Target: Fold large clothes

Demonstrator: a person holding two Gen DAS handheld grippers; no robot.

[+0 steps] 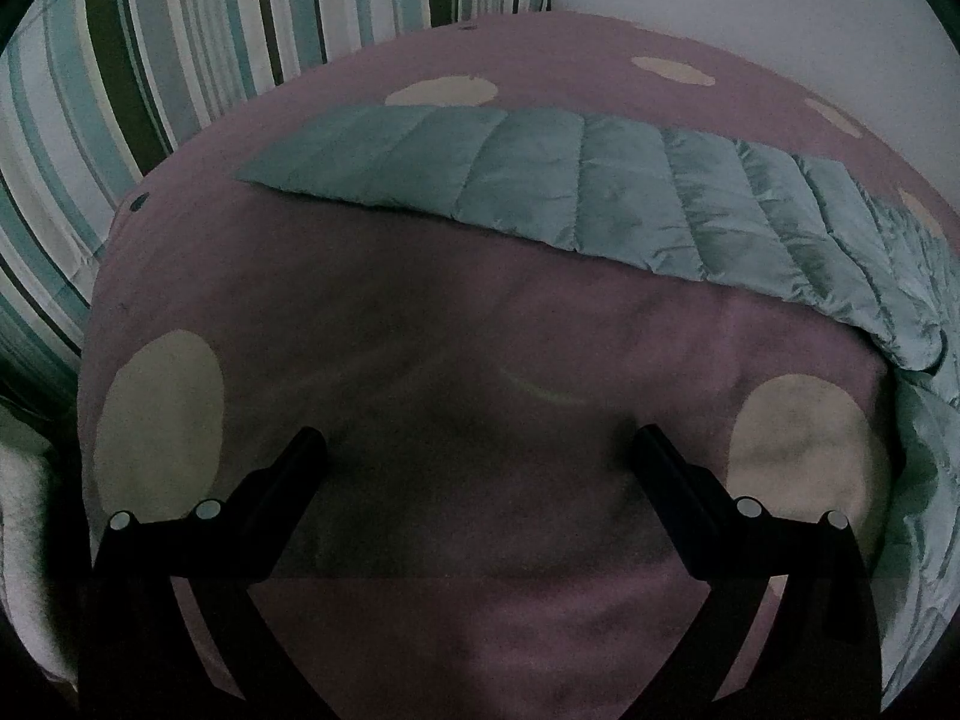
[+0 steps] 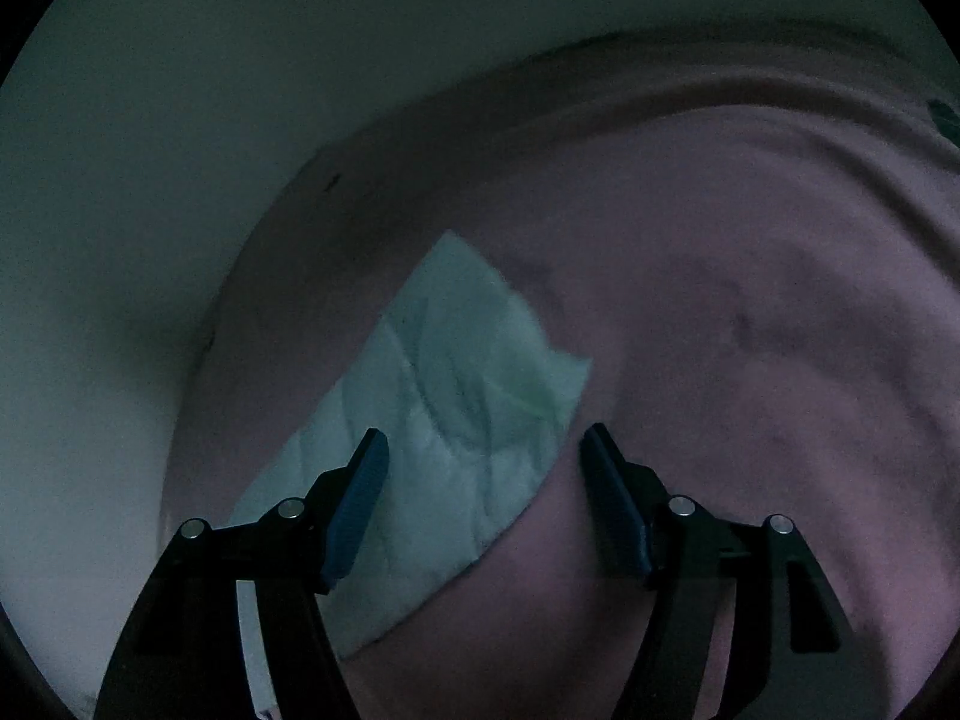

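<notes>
Quilted garment (image 1: 600, 192): pale teal, laid flat across far side of pink bed (image 1: 420, 312), ready for folding. Left hand-held gripper (image 1: 480, 444) open, empty; right hand-held gripper (image 2: 483, 450) open, straddling garment's corner (image 2: 468, 384), unpinched.

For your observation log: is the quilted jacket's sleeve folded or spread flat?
Spread flat: the sleeve lies straight along the pink bedcover, no fold visible.

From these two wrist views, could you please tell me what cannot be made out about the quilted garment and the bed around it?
- Left wrist view: the quilted garment runs off the right edge, so its full shape is cut off.
- Right wrist view: only one pale corner of the garment shows; the left finger of the right claw covers part, and the picture is dim and blurred.
- Left wrist view: the bedspread beneath the left claw is lost in shadow.
</notes>
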